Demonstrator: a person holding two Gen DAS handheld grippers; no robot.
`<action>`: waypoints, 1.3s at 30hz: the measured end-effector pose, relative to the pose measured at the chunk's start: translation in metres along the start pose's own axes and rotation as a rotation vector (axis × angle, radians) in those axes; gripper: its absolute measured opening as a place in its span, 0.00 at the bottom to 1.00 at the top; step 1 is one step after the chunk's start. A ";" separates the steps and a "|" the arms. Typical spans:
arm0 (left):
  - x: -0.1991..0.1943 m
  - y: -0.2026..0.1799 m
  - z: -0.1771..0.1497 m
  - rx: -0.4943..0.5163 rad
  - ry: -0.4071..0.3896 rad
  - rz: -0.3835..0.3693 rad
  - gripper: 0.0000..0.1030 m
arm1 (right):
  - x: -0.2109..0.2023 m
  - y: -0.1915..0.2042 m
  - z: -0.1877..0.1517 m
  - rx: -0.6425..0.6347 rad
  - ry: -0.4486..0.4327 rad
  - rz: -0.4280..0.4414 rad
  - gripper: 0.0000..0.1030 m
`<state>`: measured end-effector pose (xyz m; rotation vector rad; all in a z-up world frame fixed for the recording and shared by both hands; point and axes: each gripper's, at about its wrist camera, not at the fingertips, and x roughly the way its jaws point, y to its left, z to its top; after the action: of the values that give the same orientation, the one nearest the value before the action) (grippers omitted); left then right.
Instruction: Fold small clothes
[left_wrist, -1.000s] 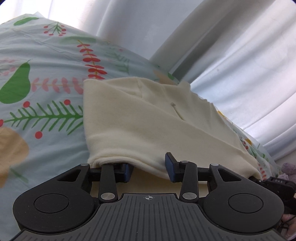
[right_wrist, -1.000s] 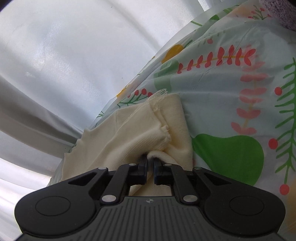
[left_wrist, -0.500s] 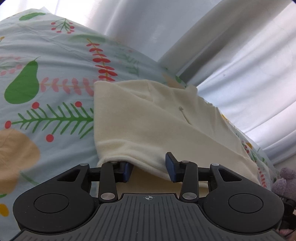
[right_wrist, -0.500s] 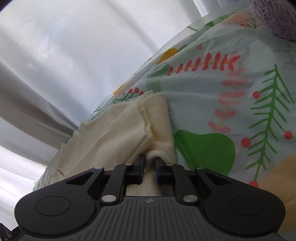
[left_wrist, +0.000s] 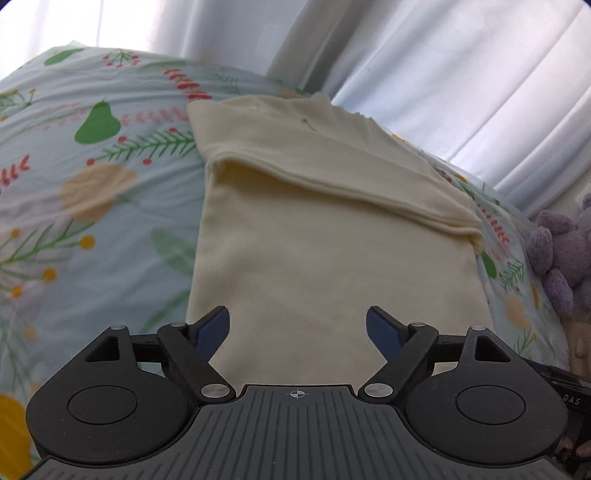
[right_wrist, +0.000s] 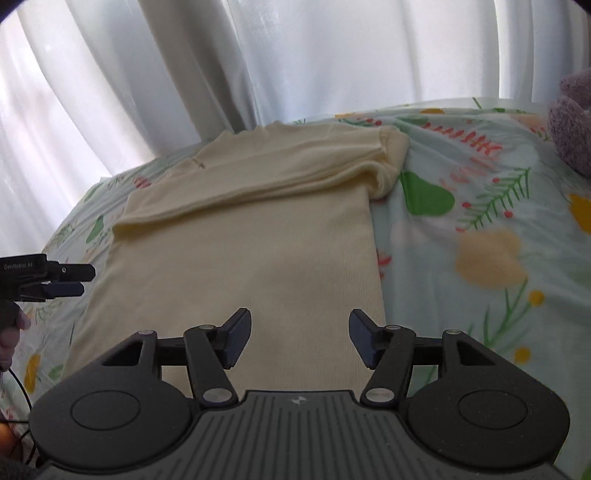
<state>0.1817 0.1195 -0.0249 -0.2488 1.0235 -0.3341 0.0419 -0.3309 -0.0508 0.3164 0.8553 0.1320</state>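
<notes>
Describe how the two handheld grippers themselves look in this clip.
The left gripper and the right gripper match: black linkage arms with silver pivot pins, blue-padded fingers, round side housings and a ribbed dark grey body. The right view shows "GenRobot AI" lettering on the left unit and a thin black cable.

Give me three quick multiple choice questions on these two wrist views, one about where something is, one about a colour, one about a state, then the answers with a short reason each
1. Where does the folded-over flap of the cream garment lie?
A. At its far end, toward the curtain
B. At its near end, under the grippers
C. Along its right edge only

2. What colour is the plush toy beside the bedsheet?
A. Green
B. Purple
C. Red

3. How do the left gripper and right gripper stand?
A. Both shut on cloth
B. One open, one shut
C. Both open, holding nothing

Answers: 1 A, the doubled edge crosses the far part. 2 B, its fur is purple. 3 C, each pair of fingers is spread with bare cloth showing between.
</notes>
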 end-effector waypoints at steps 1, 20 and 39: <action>-0.004 0.001 -0.009 -0.006 0.014 0.008 0.84 | -0.006 -0.002 -0.010 0.023 0.019 0.001 0.57; -0.053 0.032 -0.096 -0.099 0.184 0.043 0.55 | -0.049 -0.041 -0.090 0.191 0.167 -0.002 0.24; -0.048 0.058 -0.093 -0.109 0.285 -0.034 0.25 | -0.042 -0.039 -0.086 0.237 0.206 0.042 0.08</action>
<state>0.0875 0.1870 -0.0538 -0.3240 1.3221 -0.3516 -0.0514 -0.3591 -0.0858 0.5503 1.0713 0.1035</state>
